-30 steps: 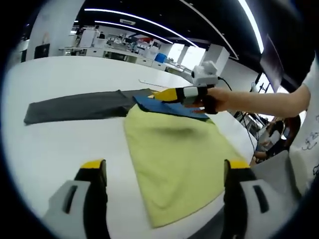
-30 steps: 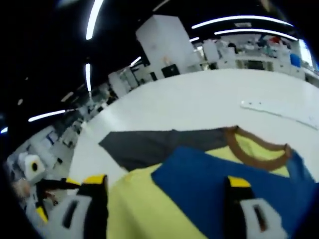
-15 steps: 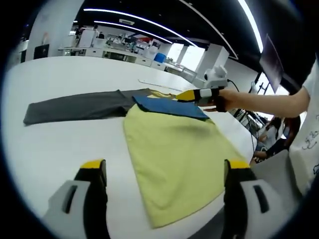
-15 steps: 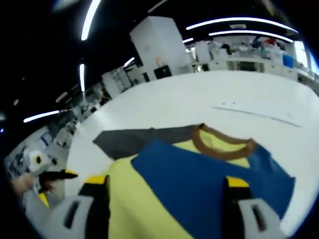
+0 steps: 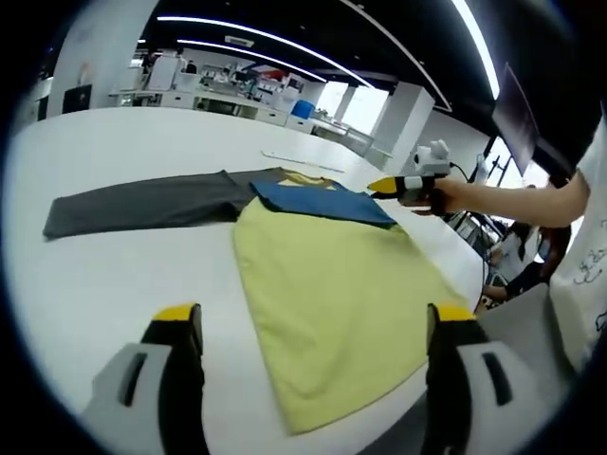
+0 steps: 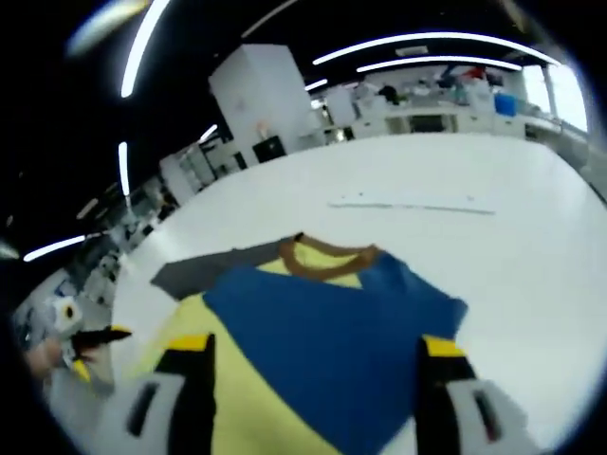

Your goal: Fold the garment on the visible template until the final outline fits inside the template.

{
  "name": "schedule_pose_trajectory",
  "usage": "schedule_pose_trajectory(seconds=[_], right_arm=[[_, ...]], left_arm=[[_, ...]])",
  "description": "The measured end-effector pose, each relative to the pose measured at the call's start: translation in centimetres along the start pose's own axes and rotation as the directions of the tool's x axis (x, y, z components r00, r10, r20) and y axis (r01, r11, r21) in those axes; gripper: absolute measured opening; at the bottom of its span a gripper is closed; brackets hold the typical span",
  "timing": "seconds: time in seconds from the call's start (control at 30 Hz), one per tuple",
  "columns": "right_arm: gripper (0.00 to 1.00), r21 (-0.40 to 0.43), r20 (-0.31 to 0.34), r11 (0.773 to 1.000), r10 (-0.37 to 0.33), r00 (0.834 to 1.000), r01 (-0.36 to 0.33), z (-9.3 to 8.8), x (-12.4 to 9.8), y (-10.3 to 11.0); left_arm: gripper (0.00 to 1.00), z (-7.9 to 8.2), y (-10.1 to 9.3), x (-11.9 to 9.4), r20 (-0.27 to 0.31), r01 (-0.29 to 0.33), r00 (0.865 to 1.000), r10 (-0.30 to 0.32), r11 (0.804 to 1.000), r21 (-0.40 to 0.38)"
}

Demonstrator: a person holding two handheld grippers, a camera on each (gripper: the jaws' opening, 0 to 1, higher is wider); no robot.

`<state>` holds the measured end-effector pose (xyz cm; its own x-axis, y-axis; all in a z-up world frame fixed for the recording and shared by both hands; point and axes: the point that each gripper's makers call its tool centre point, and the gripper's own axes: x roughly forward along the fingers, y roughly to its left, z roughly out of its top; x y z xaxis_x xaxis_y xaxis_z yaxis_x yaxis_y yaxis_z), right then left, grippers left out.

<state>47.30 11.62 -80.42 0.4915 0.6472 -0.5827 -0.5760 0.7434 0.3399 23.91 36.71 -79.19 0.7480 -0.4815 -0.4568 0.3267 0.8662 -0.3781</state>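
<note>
Shirt: the shirt [image 5: 332, 294] lies flat on a white table [image 5: 123, 275], its yellow-green body spread toward the near edge.
Blue sleeve: a blue sleeve [image 5: 322, 202] is folded across the top of the yellow body; in the right gripper view the same blue sleeve [image 6: 332, 327] covers the upper part of the shirt below the collar.
Collar: a brown collar [image 6: 325, 258] sits at the far end of the shirt, just past the blue fold.
Grey sleeve: a grey sleeve [image 5: 142, 202] stretches out straight and flat on the table, away from the body to the left in the left gripper view; in the right gripper view a short piece of it [image 6: 213, 270] shows beside the collar.
Left tongs: the left gripper [image 5: 313, 327] hangs above the near hem of the shirt, its yellow-tipped jaws wide apart with nothing between them.
Right tongs: the right gripper [image 6: 308, 355] hovers over the blue fold, jaws wide and holding nothing. In the left gripper view it [image 5: 403, 186] is seen held in a person's hand [image 5: 446, 196], just off the far right corner of the blue fold, clear of the cloth.
Table marks: a thin line [image 6: 408, 207] runs across the table beyond the collar.
Surroundings: a bright room with strip lights and benches behind the table.
</note>
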Motion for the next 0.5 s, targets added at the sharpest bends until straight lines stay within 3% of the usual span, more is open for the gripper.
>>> schedule_pose_trajectory(seconds=[0.17, 0.27, 0.33, 0.37, 0.5], right_arm=[[0.80, 0.031, -0.020, 0.999, -0.037, 0.999, 0.038, -1.2, -1.2, -2.2], [0.70, 0.085, -0.011, 0.995, -0.060, 0.998, 0.061, -1.7, -1.7, -3.6], [0.61, 0.112, -0.012, 0.991, -0.071, 0.997, 0.072, -2.0, -2.0, -3.2], [0.58, 0.131, -0.011, 0.988, -0.079, 0.997, 0.080, -2.2, -1.9, -4.1], [0.53, 0.171, -0.005, 0.982, -0.079, 0.997, 0.079, -2.8, -2.3, -4.3]], left_arm=[[0.96, 0.0, 0.0, 0.0, -0.003, 0.000, 1.000, 0.000, 1.000, 0.002], [0.96, 0.0, 0.0, 0.0, -0.003, 0.000, 1.000, 0.000, 1.000, 0.002], [0.96, 0.0, 0.0, 0.0, -0.003, 0.000, 1.000, 0.000, 1.000, 0.002], [0.96, 0.0, 0.0, 0.0, -0.003, 0.000, 1.000, 0.000, 1.000, 0.002], [0.96, -0.1, 0.0, 0.0, -0.006, 0.000, 1.000, 0.000, 1.000, 0.003]])
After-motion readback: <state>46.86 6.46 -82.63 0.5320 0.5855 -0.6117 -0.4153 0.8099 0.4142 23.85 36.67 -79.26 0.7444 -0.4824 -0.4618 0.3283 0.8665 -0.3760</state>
